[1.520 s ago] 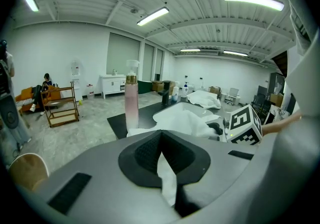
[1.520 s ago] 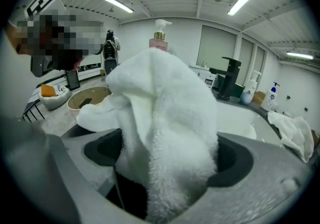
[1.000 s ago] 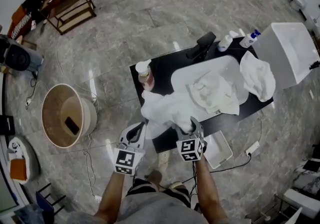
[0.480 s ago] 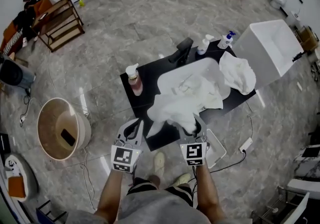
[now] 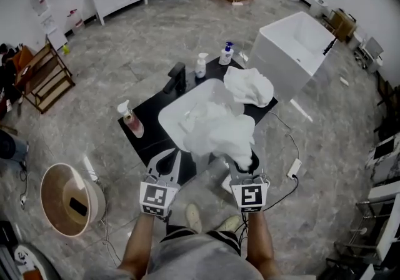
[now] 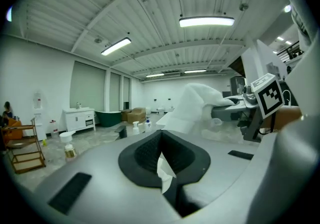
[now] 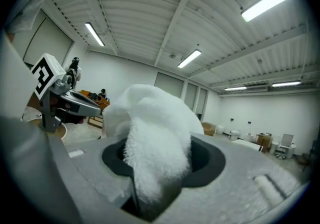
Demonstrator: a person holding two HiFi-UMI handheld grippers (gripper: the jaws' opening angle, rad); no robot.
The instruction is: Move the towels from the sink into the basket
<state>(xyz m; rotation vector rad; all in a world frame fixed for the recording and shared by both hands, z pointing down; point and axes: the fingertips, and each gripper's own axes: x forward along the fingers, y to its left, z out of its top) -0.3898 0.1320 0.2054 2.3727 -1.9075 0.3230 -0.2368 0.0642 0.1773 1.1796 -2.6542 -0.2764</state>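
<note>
- The right gripper (image 5: 242,163) is clamped on a white towel (image 5: 215,132), its pads buried under the pile
- The left gripper (image 5: 167,159) is all but closed, with a thin sliver of white cloth pinched between its pads
- The towel hangs over the sink (image 5: 172,116), hiding most of it, on the black table (image 5: 147,141)
- A second towel (image 5: 250,85) is heaped at the table's far right edge
- The basket (image 5: 59,185) sits on the floor, well off to the left, with something dark inside that is too small to make out
</note>
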